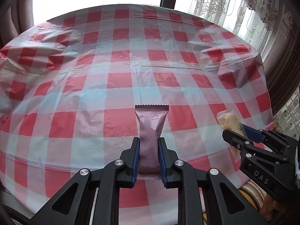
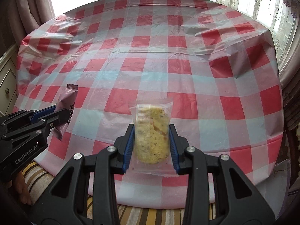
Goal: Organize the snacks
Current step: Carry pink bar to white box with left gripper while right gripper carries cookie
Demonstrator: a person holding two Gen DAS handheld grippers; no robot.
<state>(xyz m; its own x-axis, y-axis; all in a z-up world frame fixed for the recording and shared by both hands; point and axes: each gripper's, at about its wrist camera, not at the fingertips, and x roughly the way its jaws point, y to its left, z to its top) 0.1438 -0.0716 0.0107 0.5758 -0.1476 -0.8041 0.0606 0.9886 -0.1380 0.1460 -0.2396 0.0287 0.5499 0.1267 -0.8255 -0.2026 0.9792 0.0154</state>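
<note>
While both tongs hang above the checked plastic tablecloth [image 1: 120,86], each has a snack clamped between its blue pads. The left gripper [image 1: 149,140] is closed on a pink foil snack bar [image 1: 151,125], held upright along its fingers, its serrated top edge sticking out past the fingertips. Off to its right, the right gripper [image 2: 151,129] is closed on a clear-wrapped biscuit [image 2: 151,133], a crumbly yellow cookie whose wrapper reaches beyond the pads at both ends. Both packets are off the cloth, apart from each other. Below the tongs, at the table's near edge, lies a striped cushion [image 2: 150,216]. Lace curtains [image 1: 221,1] hang beyond the table's far right side.
</note>
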